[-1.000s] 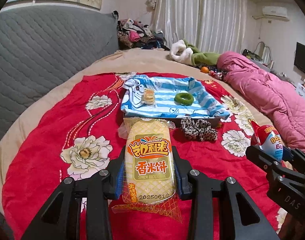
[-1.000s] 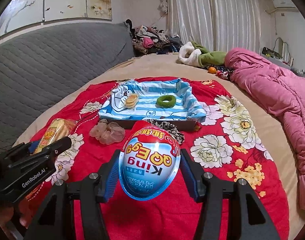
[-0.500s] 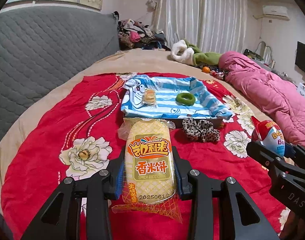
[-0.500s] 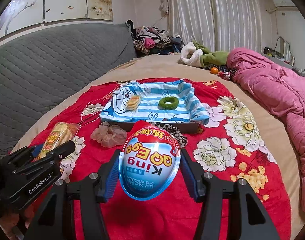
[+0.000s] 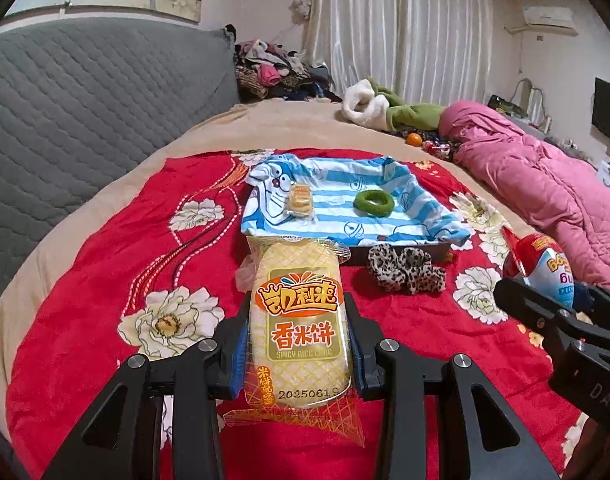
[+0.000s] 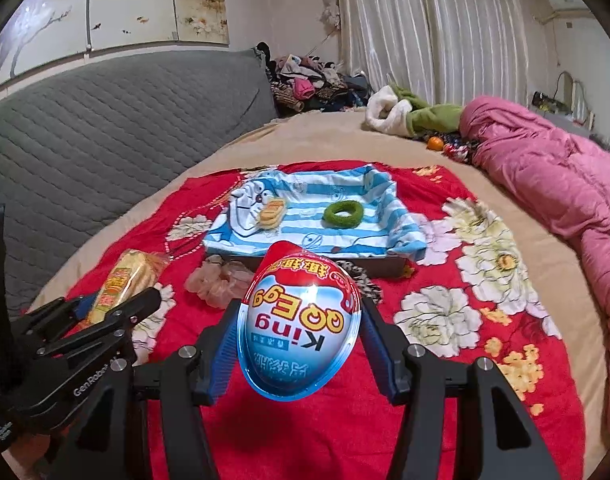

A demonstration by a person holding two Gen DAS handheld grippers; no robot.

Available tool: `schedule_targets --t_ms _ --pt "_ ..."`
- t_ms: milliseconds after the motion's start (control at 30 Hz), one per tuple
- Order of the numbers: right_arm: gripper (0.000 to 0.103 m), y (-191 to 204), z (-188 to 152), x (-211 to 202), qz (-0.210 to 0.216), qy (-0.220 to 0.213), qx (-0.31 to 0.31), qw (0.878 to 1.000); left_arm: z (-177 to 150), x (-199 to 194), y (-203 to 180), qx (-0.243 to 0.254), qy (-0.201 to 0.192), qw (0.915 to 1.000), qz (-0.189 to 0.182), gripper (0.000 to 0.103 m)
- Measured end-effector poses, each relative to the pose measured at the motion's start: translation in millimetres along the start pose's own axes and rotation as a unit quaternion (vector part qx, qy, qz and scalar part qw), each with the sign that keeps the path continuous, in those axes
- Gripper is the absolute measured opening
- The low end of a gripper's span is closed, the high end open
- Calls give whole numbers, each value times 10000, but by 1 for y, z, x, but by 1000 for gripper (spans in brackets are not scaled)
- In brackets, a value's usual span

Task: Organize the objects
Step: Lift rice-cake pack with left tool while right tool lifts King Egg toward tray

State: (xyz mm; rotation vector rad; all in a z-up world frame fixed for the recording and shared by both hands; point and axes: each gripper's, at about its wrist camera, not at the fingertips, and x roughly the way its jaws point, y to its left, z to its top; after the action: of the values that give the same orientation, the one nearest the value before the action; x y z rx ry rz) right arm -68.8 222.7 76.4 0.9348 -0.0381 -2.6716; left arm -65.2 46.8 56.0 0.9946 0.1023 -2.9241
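Note:
My left gripper (image 5: 297, 344) is shut on a yellow rice-cake packet (image 5: 299, 320), held above the red floral blanket (image 5: 105, 280). My right gripper (image 6: 301, 340) is shut on a red-and-blue toy egg (image 6: 301, 320), also held in the air. Ahead lies a tray lined with blue-striped cartoon cloth (image 5: 421, 200); a small snack packet (image 5: 301, 200) and a green ring (image 5: 373, 202) rest in it. A leopard scrunchie (image 5: 405, 270) lies in front of the tray. A pink scrunchie (image 6: 221, 284) lies to its left. The right gripper with the egg (image 5: 545, 268) shows at the left wrist view's right edge.
A grey quilted headboard (image 5: 85, 112) runs along the left. A pink quilt (image 5: 545, 192) lies on the right of the bed. White and green plush clothes (image 5: 385, 108) and a clothes pile (image 5: 273, 72) sit at the far end, with an orange (image 5: 415, 139) nearby.
Both views have crept slightly nearer the tray. Each gripper keeps its grip and neither object has shifted between the fingers.

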Motion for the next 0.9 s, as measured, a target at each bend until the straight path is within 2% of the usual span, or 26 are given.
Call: schedule_targets --t_ms 900 --pt "57 0 45 -1 -18 -415 -32 9991 46 16 -3 118 -185 9998 14 40"
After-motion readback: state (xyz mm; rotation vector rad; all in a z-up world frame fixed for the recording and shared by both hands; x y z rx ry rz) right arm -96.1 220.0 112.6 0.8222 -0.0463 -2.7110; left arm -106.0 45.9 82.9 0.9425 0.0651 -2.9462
